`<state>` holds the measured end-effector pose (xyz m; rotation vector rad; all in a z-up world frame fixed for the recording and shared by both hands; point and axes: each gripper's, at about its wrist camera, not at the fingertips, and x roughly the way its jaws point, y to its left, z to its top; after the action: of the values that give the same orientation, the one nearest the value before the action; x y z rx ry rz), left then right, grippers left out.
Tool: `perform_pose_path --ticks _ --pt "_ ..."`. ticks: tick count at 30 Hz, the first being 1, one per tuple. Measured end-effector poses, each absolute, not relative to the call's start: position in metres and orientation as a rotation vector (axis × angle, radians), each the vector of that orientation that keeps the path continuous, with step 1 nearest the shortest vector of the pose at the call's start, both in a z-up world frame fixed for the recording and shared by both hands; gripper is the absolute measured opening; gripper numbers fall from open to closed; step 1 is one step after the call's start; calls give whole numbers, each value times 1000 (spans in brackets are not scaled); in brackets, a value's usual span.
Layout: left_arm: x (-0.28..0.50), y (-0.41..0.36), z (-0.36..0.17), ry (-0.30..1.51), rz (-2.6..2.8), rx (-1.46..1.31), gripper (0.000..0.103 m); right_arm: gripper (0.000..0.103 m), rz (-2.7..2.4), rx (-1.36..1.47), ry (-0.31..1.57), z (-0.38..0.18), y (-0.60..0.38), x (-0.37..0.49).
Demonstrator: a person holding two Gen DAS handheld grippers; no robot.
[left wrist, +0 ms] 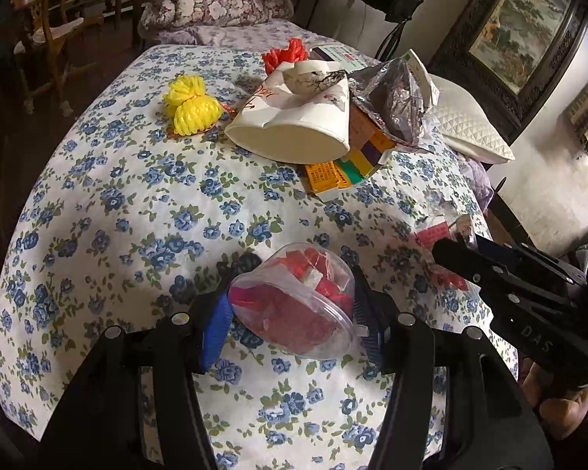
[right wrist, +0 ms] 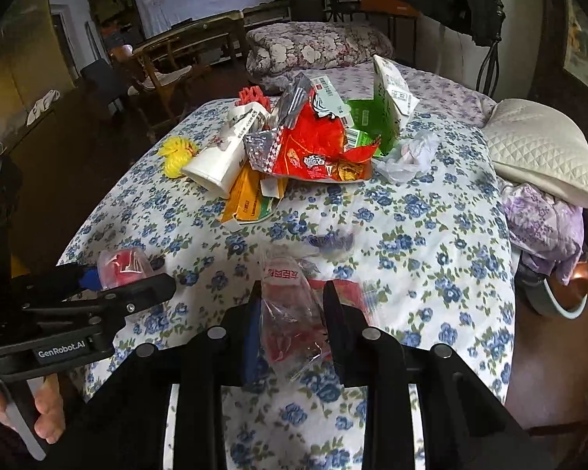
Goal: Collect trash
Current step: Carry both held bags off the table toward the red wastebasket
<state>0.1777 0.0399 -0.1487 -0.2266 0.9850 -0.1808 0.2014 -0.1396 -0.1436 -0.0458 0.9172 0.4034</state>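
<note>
Over the blue-flowered bedsheet (left wrist: 117, 203), my left gripper (left wrist: 292, 315) is shut on a clear plastic cup (left wrist: 294, 305) stuffed with red scraps; the cup shows in the right wrist view too (right wrist: 121, 262). My right gripper (right wrist: 295, 313) is shut on a crumpled clear wrapper (right wrist: 290, 313) with red print, just above the sheet. In the left wrist view the right gripper (left wrist: 456, 248) comes in from the right with the wrapper (left wrist: 438, 233) at its tips. Farther back lies a trash pile: a white paper cup (left wrist: 297, 125), a red snack bag (right wrist: 317, 149) and an orange box (left wrist: 329, 176).
A yellow foam net (left wrist: 190, 105), a red net (left wrist: 286, 53), a silver foil bag (left wrist: 391, 98), a green carton (right wrist: 384, 113) and a crumpled tissue (right wrist: 411, 154) also lie on the bed. A white pillow (right wrist: 540, 149) sits at right, a folded quilt (left wrist: 215, 2) behind, wooden chairs (left wrist: 55, 35) left.
</note>
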Motion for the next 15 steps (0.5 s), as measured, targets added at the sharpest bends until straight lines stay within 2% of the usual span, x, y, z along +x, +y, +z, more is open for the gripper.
perform_pose_path --ticks 3,15 --pt "174 37 -143 975 -188 -217 56 25 406 -17 893 -138 -148 192" --pt "159 8 -118 946 -230 -173 56 25 378 36 848 -119 -175 169"
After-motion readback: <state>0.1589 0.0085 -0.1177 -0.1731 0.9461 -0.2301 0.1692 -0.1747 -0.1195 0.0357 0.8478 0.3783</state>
